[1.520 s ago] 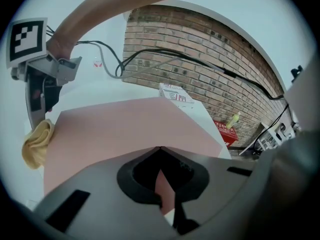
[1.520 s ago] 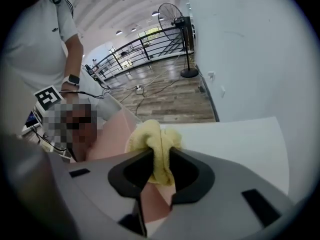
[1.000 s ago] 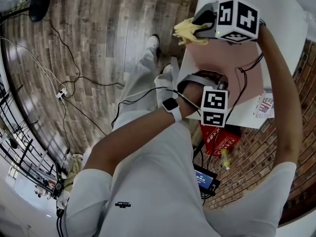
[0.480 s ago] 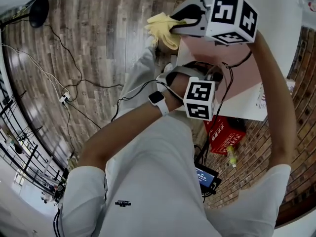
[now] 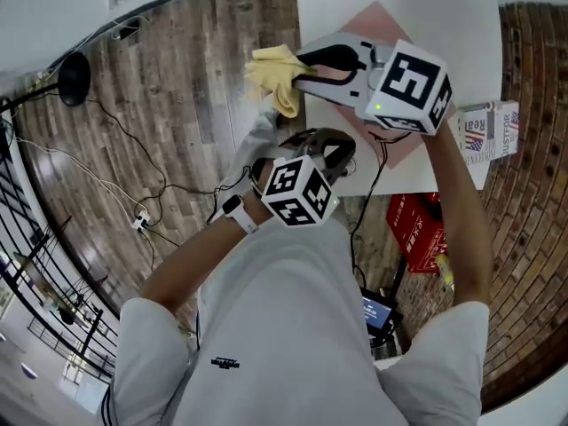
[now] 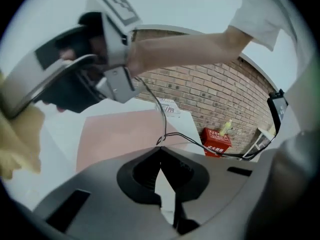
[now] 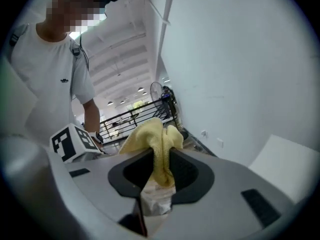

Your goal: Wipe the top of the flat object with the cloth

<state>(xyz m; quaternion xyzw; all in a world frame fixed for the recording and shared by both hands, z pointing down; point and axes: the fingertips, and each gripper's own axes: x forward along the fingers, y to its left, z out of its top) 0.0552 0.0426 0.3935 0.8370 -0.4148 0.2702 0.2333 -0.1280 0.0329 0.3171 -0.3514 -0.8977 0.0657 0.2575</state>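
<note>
A pink flat sheet (image 5: 390, 25) lies on the white table (image 5: 461, 7); in the left gripper view the sheet (image 6: 130, 134) spreads just ahead of the jaws. My right gripper (image 5: 297, 74) is shut on a yellow cloth (image 5: 273, 71), held in the air past the table's left edge, over the wooden floor. The right gripper view shows the cloth (image 7: 156, 144) bunched and clamped between the jaws of the right gripper (image 7: 159, 151). My left gripper (image 5: 333, 147) hovers near the table's front edge; in its own view the left gripper (image 6: 161, 151) has its jaws together with nothing between them.
A printed carton (image 5: 488, 131) rests at the table's right edge. A red box (image 5: 417, 229) and a yellow bottle (image 6: 225, 128) sit on the floor by the brick wall (image 6: 220, 94). Cables (image 5: 133, 185) trail across the wooden floor.
My right gripper carried the yellow cloth leftward, from over the table's edge to out over the floor. The left gripper's cube has turned and drawn closer to my body.
</note>
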